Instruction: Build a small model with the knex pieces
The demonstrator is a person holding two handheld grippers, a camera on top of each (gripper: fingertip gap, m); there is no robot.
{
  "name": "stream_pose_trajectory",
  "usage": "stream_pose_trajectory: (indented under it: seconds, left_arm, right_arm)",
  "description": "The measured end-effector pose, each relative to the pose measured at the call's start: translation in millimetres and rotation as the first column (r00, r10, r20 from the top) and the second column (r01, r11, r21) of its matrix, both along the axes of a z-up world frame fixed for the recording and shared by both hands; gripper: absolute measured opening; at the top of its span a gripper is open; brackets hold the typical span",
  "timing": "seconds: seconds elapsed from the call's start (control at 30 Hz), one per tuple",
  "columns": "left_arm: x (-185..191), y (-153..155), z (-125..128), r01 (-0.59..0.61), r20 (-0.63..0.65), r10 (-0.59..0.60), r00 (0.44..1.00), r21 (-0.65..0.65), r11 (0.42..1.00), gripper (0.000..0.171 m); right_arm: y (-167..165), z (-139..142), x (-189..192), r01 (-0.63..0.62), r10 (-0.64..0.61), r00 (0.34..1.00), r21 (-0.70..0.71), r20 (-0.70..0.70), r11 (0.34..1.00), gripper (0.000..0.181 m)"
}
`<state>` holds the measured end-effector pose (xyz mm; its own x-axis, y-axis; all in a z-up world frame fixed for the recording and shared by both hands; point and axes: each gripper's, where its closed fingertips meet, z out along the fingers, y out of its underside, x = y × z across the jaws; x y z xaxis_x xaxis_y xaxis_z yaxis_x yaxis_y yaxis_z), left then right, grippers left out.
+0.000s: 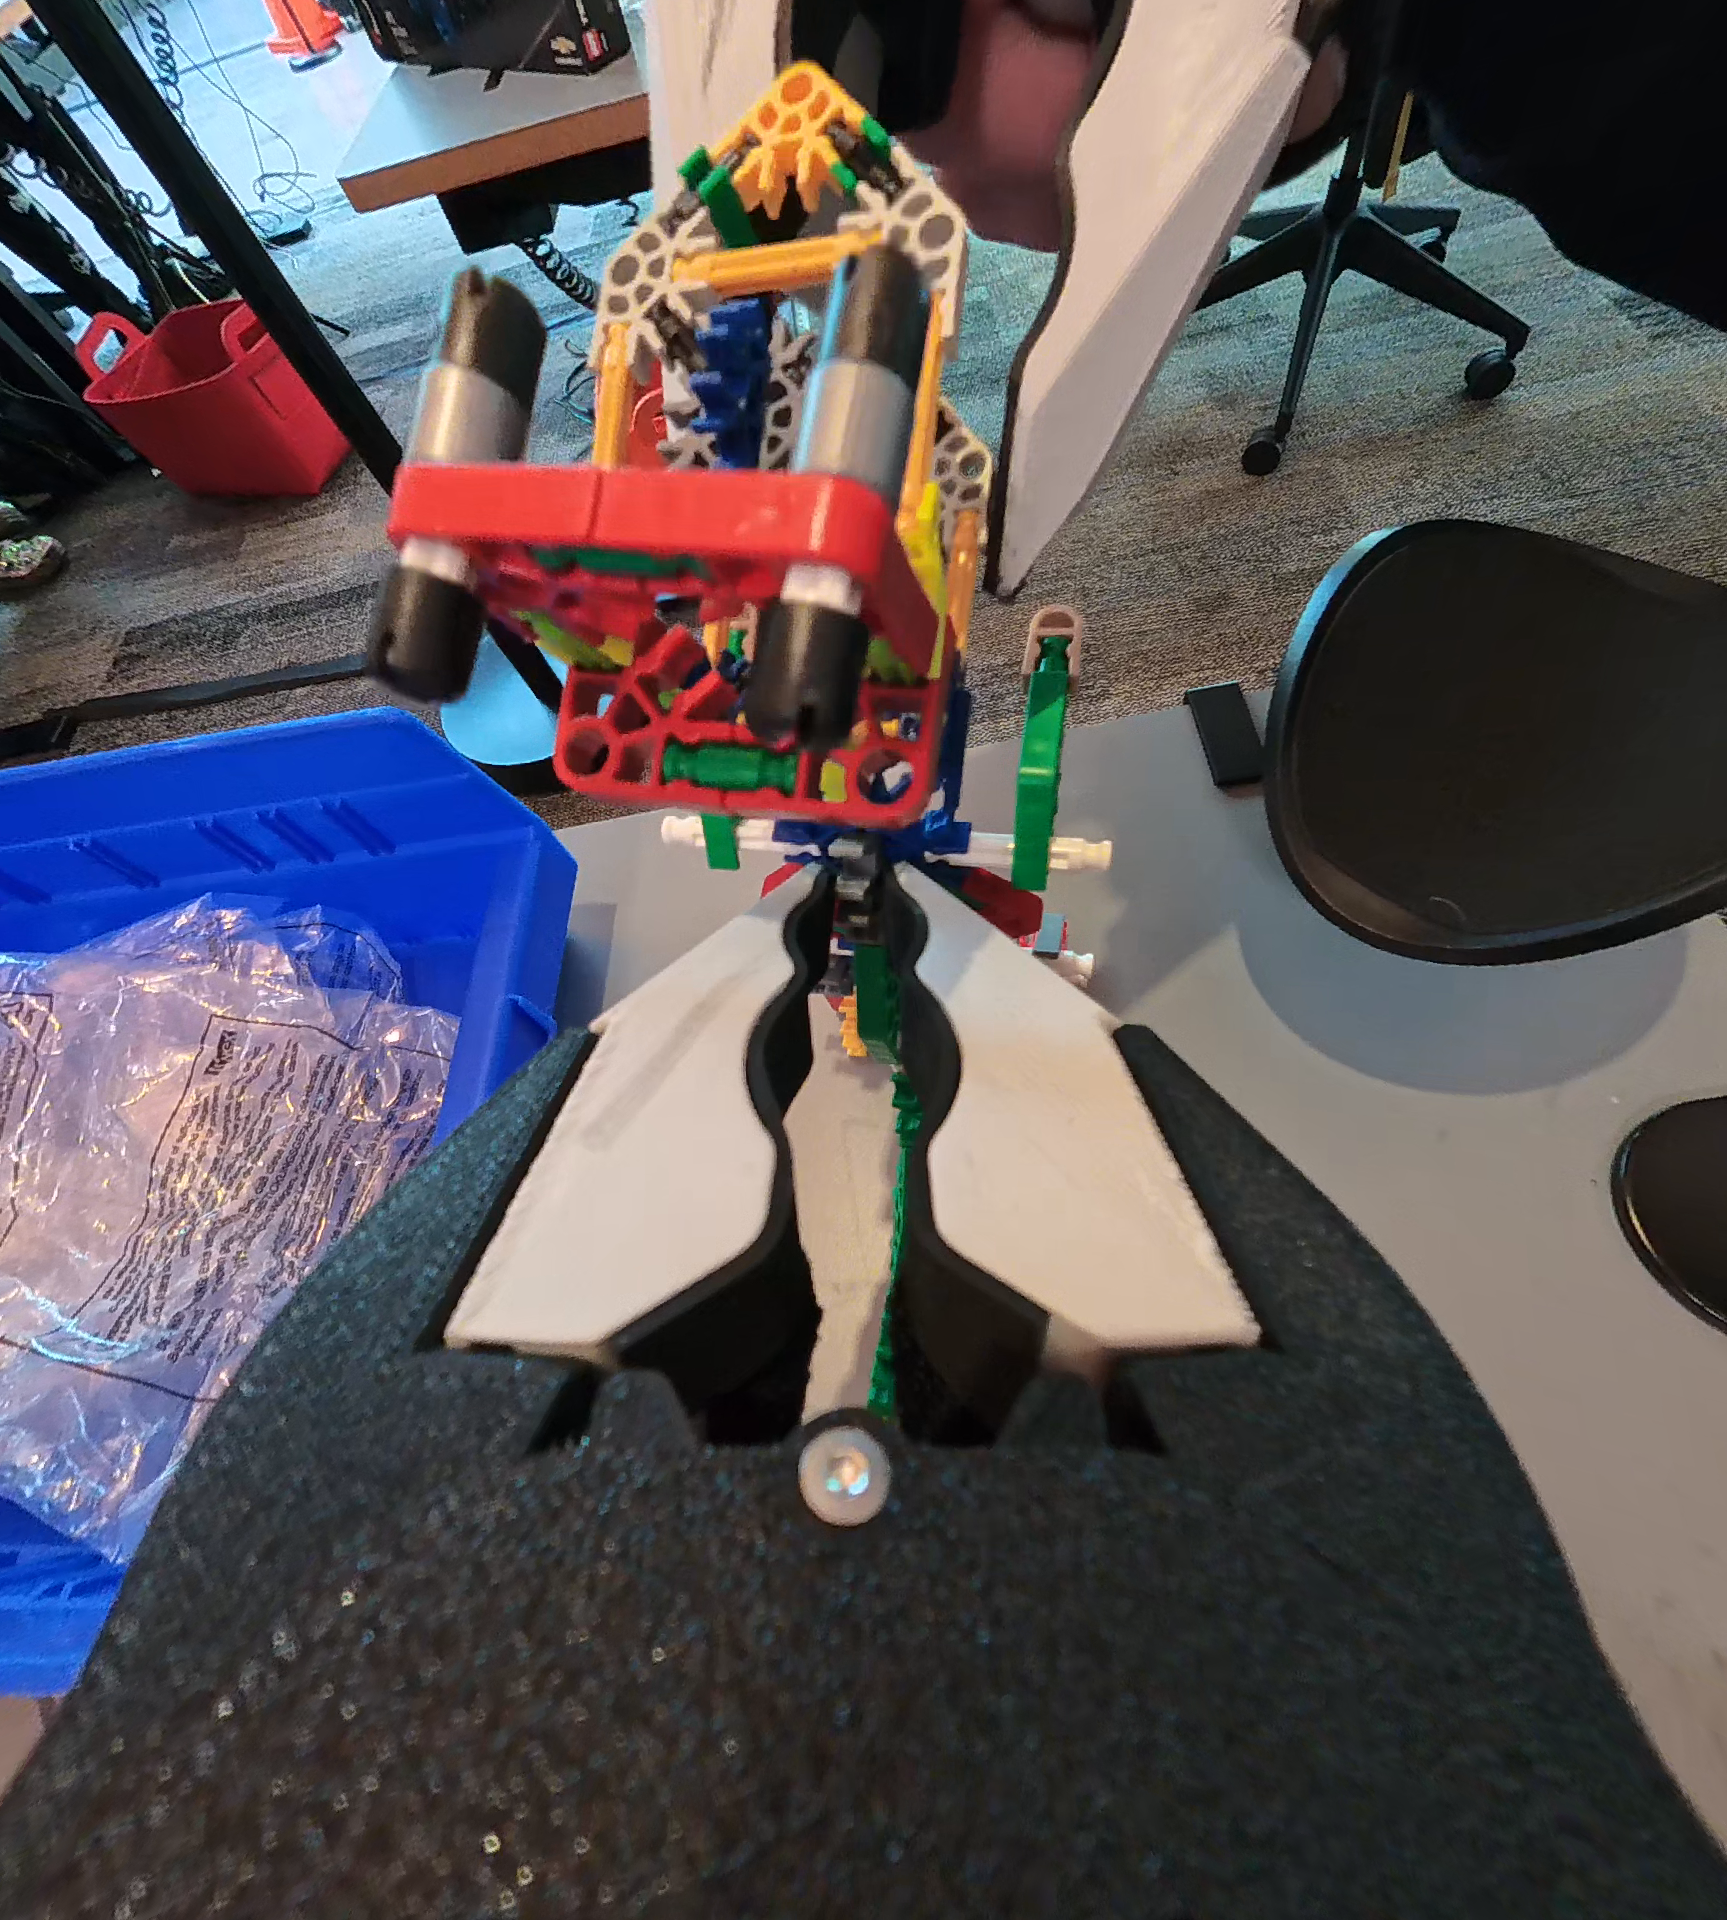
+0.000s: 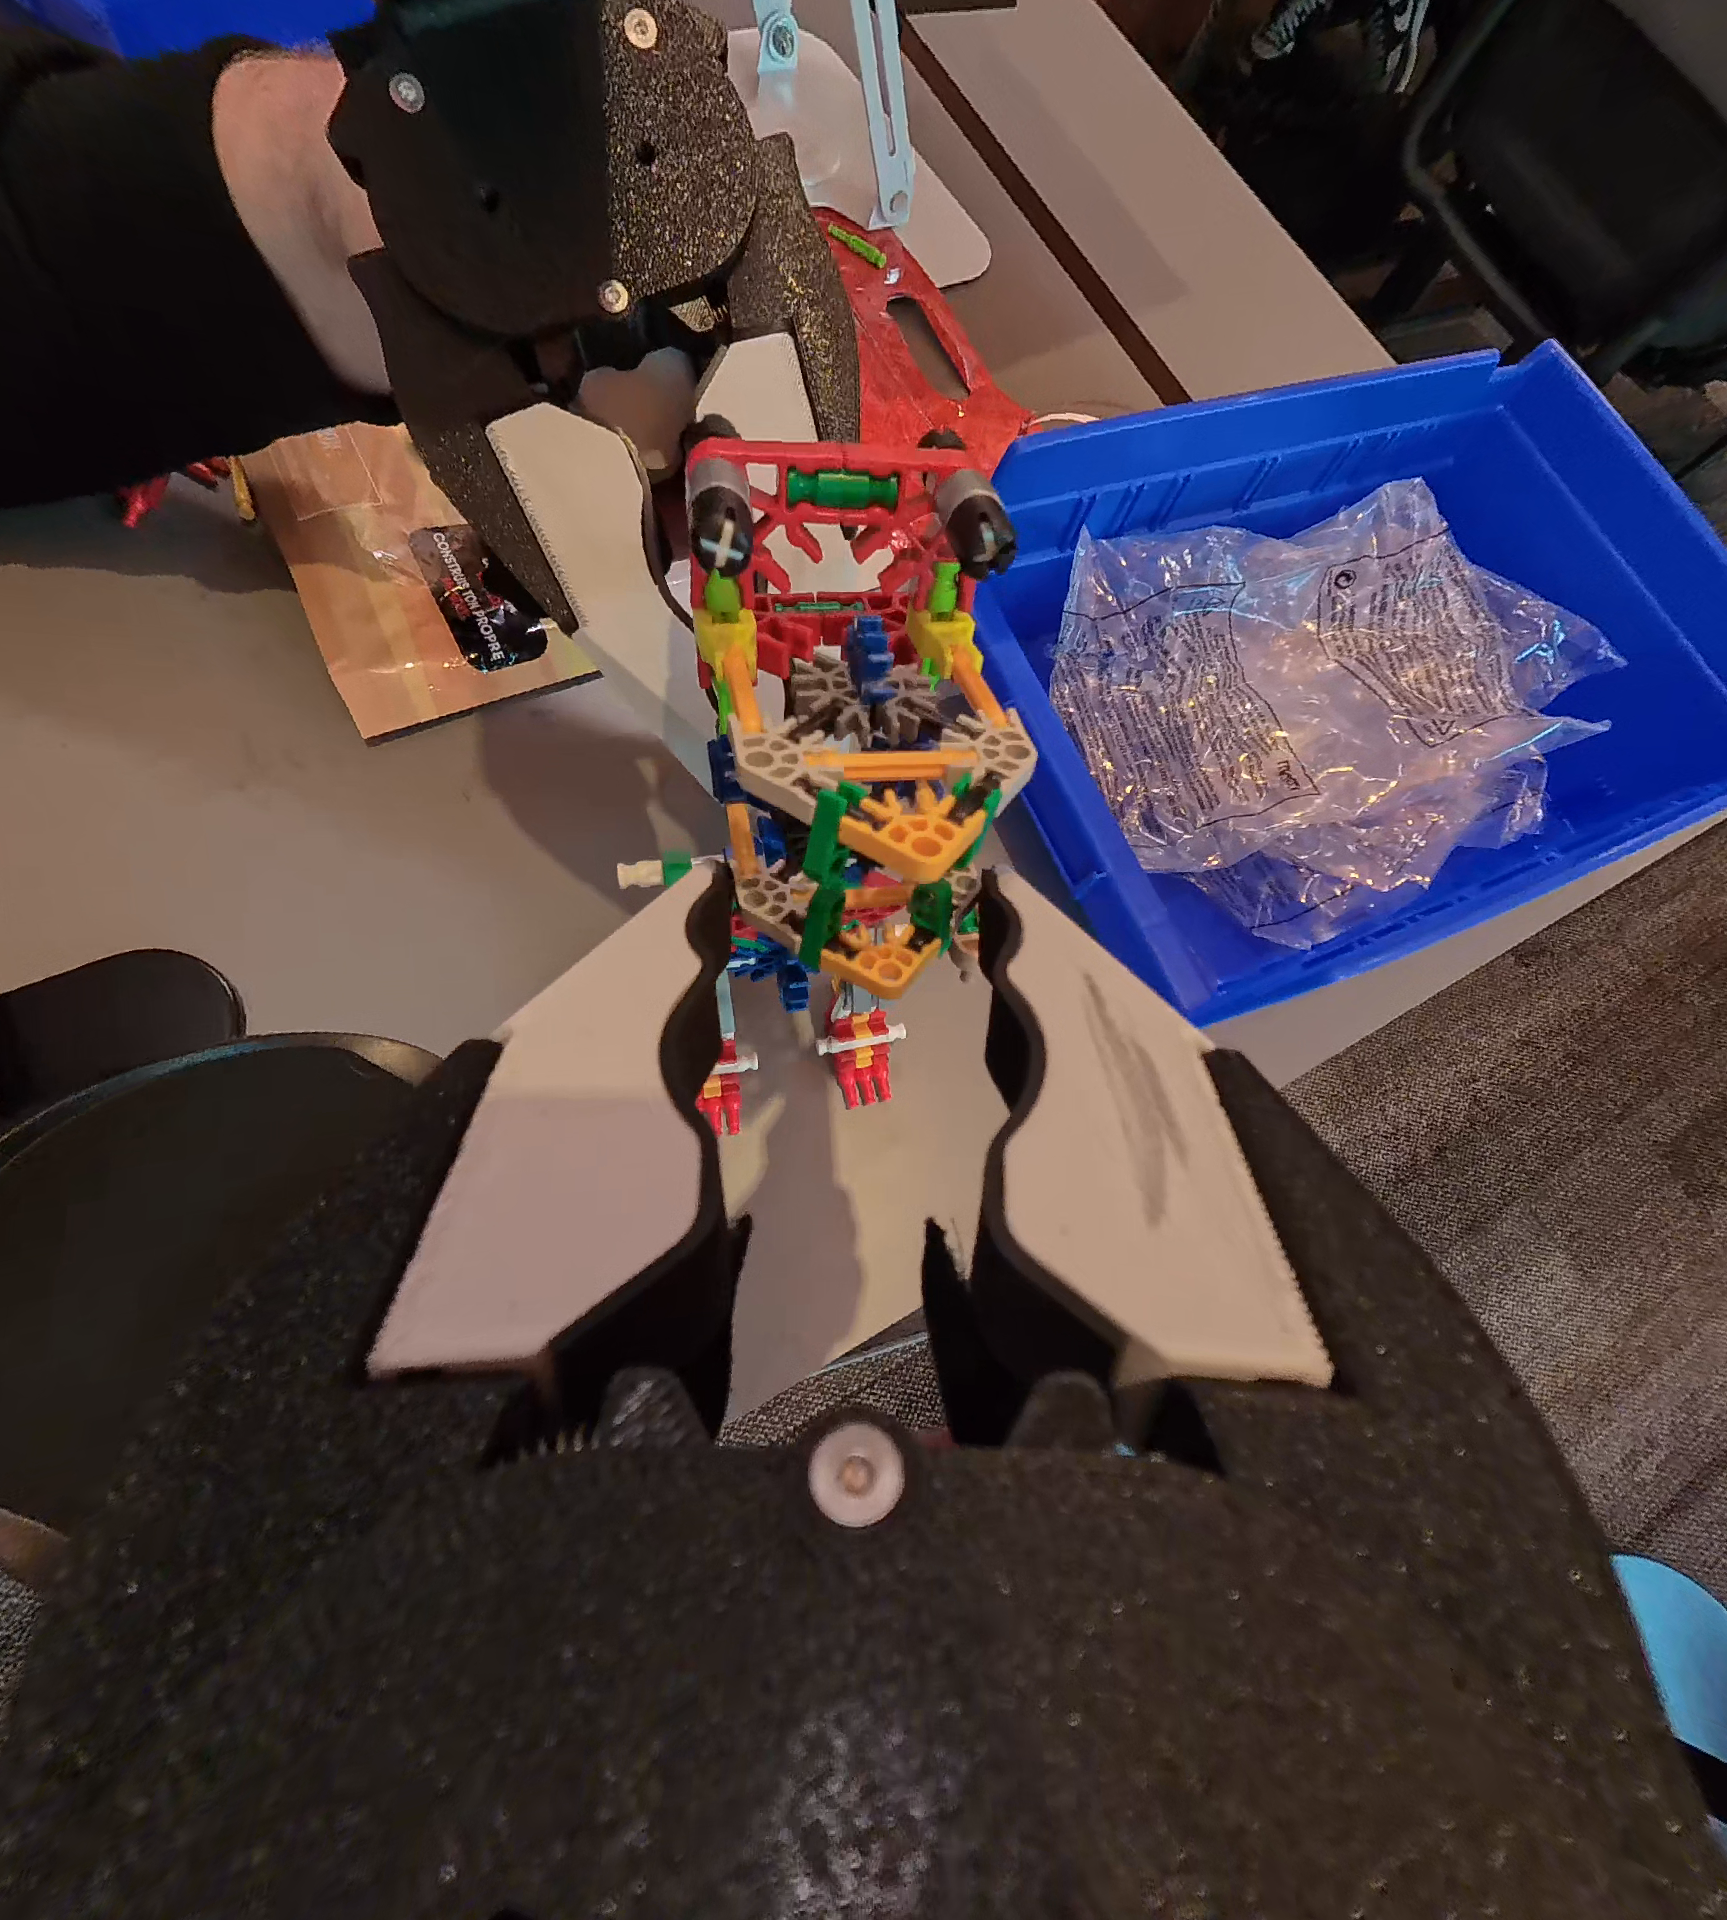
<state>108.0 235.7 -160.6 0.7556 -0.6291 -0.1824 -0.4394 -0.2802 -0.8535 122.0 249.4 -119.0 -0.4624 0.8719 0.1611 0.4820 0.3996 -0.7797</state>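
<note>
Left gripper (image 1: 854,914) fingers pinched on toy model (image 1: 734,520); right gripper (image 2: 843,914) fingers wide around it.

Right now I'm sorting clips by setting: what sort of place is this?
Probably an office or lab workspace: grey desks, rolling office chairs on carpet, a blue parts bin beside a toy model.
</note>
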Motion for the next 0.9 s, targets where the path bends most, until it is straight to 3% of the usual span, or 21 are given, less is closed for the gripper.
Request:
stream_pose_trajectory:
  seconds: [0.9]
  left_arm:
    - [-3.6, 2.7, -3.7, -0.017, 0.0, 0.017, 1.0, -0.008, 1.0, 0.009]
  right_arm:
    - [1.9, -1.6, 2.2, 0.01, -0.01, 1.0, -0.005, -0.003, 1.0, 0.048]
